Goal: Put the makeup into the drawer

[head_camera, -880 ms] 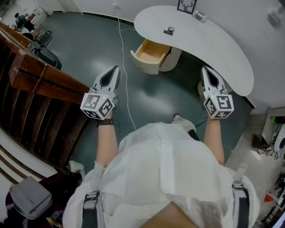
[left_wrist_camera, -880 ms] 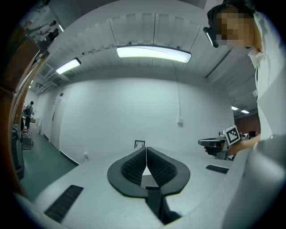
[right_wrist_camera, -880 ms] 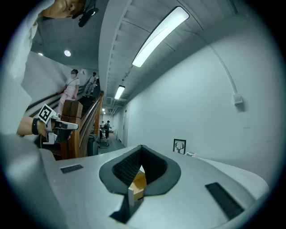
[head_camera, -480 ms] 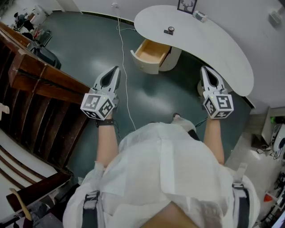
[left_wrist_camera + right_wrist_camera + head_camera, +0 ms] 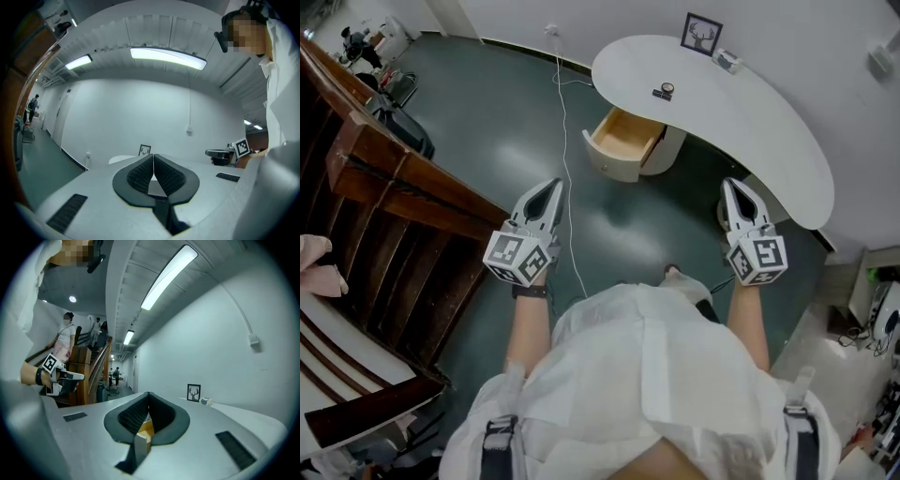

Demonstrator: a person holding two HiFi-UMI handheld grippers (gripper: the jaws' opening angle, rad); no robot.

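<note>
White curved desk [image 5: 750,122] shifted lower in head view: approach likely starting. Left gripper [image 5: 555,185], right gripper [image 5: 734,184]: jaws pressed together, empty. Small dark makeup item [image 5: 664,91] untouched; light wooden drawer [image 5: 612,161] open.

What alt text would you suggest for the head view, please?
Seen from above, a person in a white shirt holds the left tool and right tool, both shut and empty, over a dark green floor, pointing toward a curved white desk whose wooden drawer stands open. A small dark item and a framed deer picture sit on the desktop.
</note>
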